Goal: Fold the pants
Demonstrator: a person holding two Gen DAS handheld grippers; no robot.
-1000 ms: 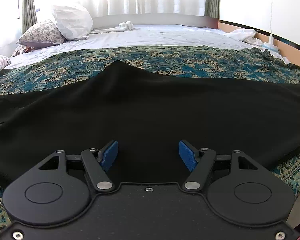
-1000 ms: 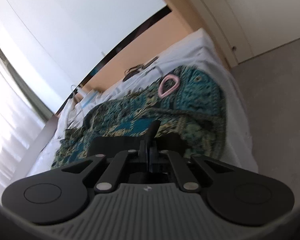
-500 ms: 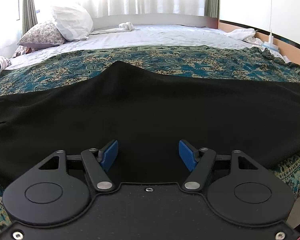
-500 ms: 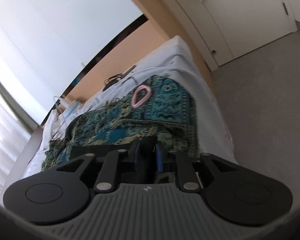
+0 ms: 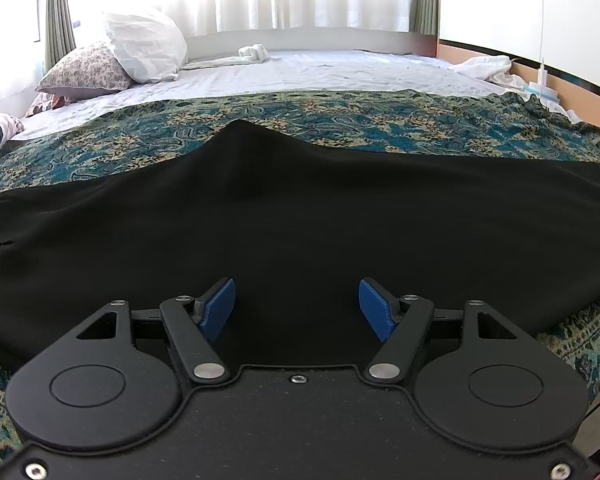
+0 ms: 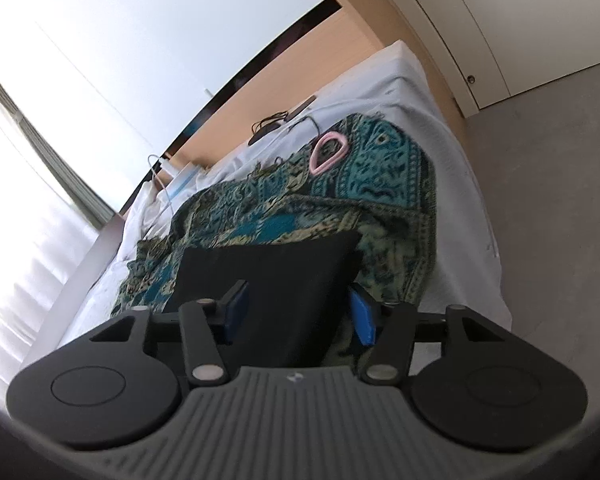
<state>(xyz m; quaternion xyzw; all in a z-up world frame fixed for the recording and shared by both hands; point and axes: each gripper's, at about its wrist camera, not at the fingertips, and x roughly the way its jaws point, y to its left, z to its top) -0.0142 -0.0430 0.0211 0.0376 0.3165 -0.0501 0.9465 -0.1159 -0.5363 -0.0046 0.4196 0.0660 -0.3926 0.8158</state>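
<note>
So the black fabric pants (image 5: 300,216) are spread flat across the teal paisley-patterned bedspread (image 5: 340,120), running along the near edge of the bed. The left gripper (image 5: 298,310) sits over them with its blue pads wide apart, nothing between them. The right gripper (image 6: 298,312) is spread open too, at the pants' end (image 6: 276,276) near the bed's corner, by a pink plastic ring (image 6: 328,152).
</note>
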